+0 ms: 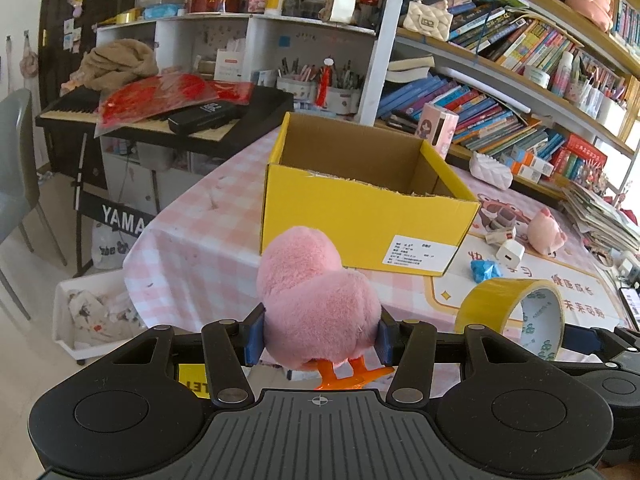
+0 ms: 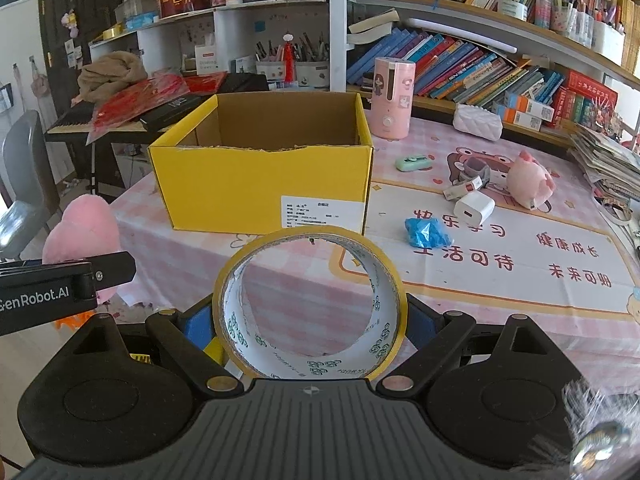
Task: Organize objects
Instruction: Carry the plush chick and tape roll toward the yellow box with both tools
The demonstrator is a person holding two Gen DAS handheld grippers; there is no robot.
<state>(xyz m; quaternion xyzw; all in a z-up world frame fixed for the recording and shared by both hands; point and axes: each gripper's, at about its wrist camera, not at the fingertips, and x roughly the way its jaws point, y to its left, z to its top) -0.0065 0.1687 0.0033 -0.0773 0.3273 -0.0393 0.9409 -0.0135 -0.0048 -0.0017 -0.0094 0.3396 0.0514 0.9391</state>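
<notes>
An open yellow cardboard box [image 1: 360, 216] [image 2: 260, 188] stands on the pink checked tablecloth, its inside bare as far as I see. My left gripper [image 1: 318, 338] is shut on a pink plush bird [image 1: 316, 300] with orange feet, held in front of the box; the same plush bird [image 2: 82, 232] shows at the left of the right wrist view. My right gripper [image 2: 310, 328] is shut on a roll of yellow tape [image 2: 310, 308], upright between its blue pads, before the box. That tape roll [image 1: 516, 316] also appears at lower right in the left wrist view.
On the table right of the box lie a blue crumpled wrapper [image 2: 426, 232], a white charger [image 2: 474, 208], a small pink plush pig [image 2: 528, 184], a green clip-like item [image 2: 414, 162] and a pink canister [image 2: 392, 96]. Bookshelves run behind; a keyboard [image 1: 160, 116] stands at left.
</notes>
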